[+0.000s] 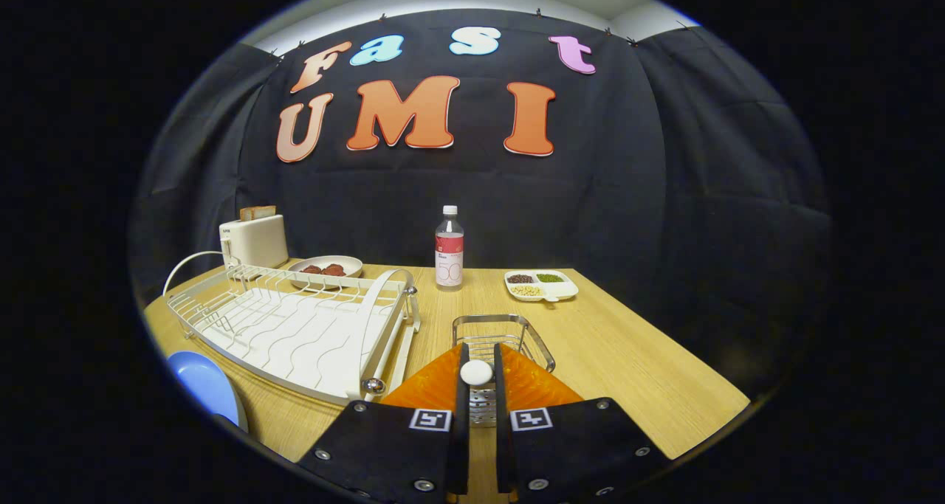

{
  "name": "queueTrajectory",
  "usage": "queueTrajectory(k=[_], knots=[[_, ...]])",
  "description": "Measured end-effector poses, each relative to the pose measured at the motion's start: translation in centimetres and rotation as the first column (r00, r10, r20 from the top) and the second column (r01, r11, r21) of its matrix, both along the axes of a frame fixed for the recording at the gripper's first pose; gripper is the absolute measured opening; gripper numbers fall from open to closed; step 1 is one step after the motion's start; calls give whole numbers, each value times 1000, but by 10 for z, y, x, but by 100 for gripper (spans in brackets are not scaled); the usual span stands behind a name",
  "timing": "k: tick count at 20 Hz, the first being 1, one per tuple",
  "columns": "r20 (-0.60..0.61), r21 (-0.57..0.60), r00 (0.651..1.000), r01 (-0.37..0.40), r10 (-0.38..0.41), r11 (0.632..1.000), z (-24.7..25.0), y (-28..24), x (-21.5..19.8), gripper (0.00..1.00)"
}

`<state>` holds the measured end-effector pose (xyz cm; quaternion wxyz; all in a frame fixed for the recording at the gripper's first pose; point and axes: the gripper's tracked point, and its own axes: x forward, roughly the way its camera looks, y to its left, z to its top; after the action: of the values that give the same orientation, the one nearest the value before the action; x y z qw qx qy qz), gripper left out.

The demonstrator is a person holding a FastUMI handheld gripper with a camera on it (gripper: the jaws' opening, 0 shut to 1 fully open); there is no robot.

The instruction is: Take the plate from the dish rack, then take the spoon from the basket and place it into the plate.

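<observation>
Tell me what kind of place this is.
Probably a mock kitchen table set up in a booth: a white dish rack, a toaster and a wire basket, where the gripper is shut on a spoon's white end.

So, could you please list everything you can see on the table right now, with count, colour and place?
Table: one, light wood, under everything.
Dish rack: one, white wire, ahead of the fingers to the left.
Plate: one, blue, on the table just in front of the rack.
Toaster: one, white, behind the rack, bread in its slot.
Bowl: one, pale, beside the toaster, holding dark red pieces.
Bottle: one, clear, red label, beyond the basket.
Divided dish: one, white, right of the bottle, holding small foods.
Basket: one, metal wire, just ahead of the fingers.
Spoon: one, white end between the fingers.
Gripper: one, fingers nearly shut around the spoon.
</observation>
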<state>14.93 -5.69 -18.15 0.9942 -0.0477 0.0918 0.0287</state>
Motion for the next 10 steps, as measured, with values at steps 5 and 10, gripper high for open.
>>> queueTrajectory(k=[5, 10], knots=[[15, 31, 1000, 7, -7, 999, 10, -3, 3, 4], [46, 49, 999, 11, -13, 999, 34, -7, -1, 4]])
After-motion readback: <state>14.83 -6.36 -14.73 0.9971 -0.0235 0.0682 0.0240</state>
